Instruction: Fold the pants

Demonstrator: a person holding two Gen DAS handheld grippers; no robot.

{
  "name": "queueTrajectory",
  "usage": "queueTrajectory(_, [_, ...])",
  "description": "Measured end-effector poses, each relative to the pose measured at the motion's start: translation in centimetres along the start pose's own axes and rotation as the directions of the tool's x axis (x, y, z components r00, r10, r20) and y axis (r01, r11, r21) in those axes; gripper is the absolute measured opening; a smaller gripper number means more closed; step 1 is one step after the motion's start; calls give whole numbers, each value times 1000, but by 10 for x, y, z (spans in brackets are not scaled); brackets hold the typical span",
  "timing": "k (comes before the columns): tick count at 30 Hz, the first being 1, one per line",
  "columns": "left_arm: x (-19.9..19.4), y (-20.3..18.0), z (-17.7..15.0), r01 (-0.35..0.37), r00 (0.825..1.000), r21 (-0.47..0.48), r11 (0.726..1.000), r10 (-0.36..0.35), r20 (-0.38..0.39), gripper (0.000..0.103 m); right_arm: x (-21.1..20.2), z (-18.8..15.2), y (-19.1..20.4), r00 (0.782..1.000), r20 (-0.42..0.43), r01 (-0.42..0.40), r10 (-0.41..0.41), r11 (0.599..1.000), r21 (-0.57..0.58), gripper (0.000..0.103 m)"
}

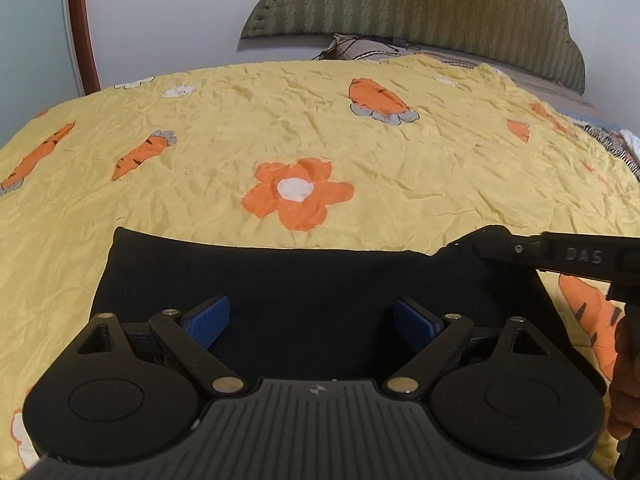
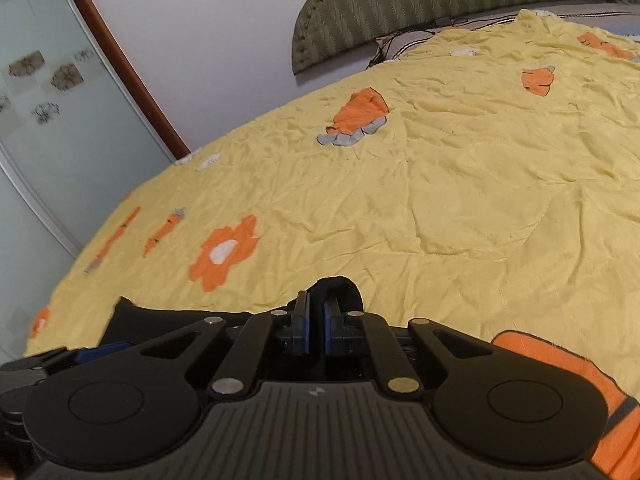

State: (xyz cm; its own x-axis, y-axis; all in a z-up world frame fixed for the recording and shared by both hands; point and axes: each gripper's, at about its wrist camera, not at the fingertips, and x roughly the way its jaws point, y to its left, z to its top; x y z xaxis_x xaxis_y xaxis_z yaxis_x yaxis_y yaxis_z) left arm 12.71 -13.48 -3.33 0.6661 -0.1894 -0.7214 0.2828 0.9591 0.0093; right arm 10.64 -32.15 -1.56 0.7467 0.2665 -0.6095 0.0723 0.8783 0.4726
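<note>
The black pants (image 1: 304, 276) lie folded flat on the yellow bedspread (image 1: 320, 132) near the bed's front edge. My left gripper (image 1: 310, 318) is open above the middle of the pants, its blue pads (image 1: 208, 320) spread wide and holding nothing. My right gripper (image 2: 316, 320) is shut on the pants (image 2: 340, 292), pinching a bunched fold at their far right corner. It also shows in the left wrist view (image 1: 496, 244), reaching in from the right onto that corner.
The yellow bedspread (image 2: 440, 180) with orange carrots and flowers covers the bed. A green padded headboard (image 1: 420, 4) and a pillow (image 1: 360, 46) are at the far end. A glass door with a brown frame (image 2: 120, 64) stands on the left.
</note>
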Motion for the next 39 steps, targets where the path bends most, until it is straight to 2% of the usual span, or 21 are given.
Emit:
queueTrajectory(3, [1,-3,-1,0,1000,10,1000,0,-4,94,-3,-2,0,999,-23,24,-24,1000,-1,15])
queueTrajectory(4, [0,-3,-2,2,1000,11,1000,-2,-3,95,-10,-3,3,998,-10,56,-56,998,-2,27])
queueTrajectory(5, [0,-2,-3,4,1000,9,1000,-4,-3,96,-21,-6,9,994,25,109,-109,994,-23,38])
queueTrajectory(7, [1,-2,-4,3,1000,5,1000,-3,-4,96,-40,-14,28,968,128,231,-215,965,-127,46])
queueTrajectory(8, [1,-3,-4,2,1000,5,1000,-2,-3,97,-48,-20,40,955,167,275,-244,941,-199,46])
queueTrajectory(9, [1,-3,-5,2,1000,6,1000,-2,-1,98,-53,-26,50,956,179,275,-235,927,-255,46])
queueTrajectory(10, [1,-3,-6,-1,1000,7,1000,1,1,98,-55,-32,59,967,164,238,-195,922,-306,46])
queueTrajectory(12, [1,-4,-8,-19,1000,8,1000,19,2,96,-51,-42,69,992,76,123,-102,926,-358,43])
queueTrajectory(14, [1,-2,-11,-28,1000,5,1000,28,0,99,-45,-53,68,992,35,125,-121,915,-385,43])
queueTrajectory(19, [-7,-4,-19,-4,1000,23,1000,4,10,100,-50,-65,52,993,-10,104,-114,934,-342,45])
queueTrajectory(23, [-11,-4,-23,-4,1000,19,1000,4,13,100,-64,-68,63,990,43,144,-137,922,-360,45])
queueTrajectory(25, [-12,-3,-24,1,1000,12,1000,-1,7,100,-64,-71,67,992,32,128,-125,917,-377,45])
queueTrajectory(27, [-13,-2,-25,1,1000,12,1000,-1,0,100,-58,-75,65,988,7,142,-152,908,-395,45])
queueTrajectory(29, [-15,-2,-26,3,1000,13,1000,-2,-10,100,-57,-80,63,985,5,159,-172,900,-407,54])
queueTrajectory(32, [-19,-1,-29,7,1000,11,1000,-7,-11,100,-65,-80,62,986,23,164,-167,915,-369,54])
queueTrajectory(35, [-21,0,-30,8,1000,1,1000,-8,-13,100,-74,-80,67,984,74,181,-165,912,-367,54])
queueTrajectory(37, [-24,1,-31,10,1000,-9,1000,-10,-16,100,-72,-80,68,985,63,174,-162,912,-372,54])
queueTrajectory(39, [-26,2,-32,12,1000,-12,1000,-12,-17,100,-65,-84,67,979,38,199,-201,895,-398,54])
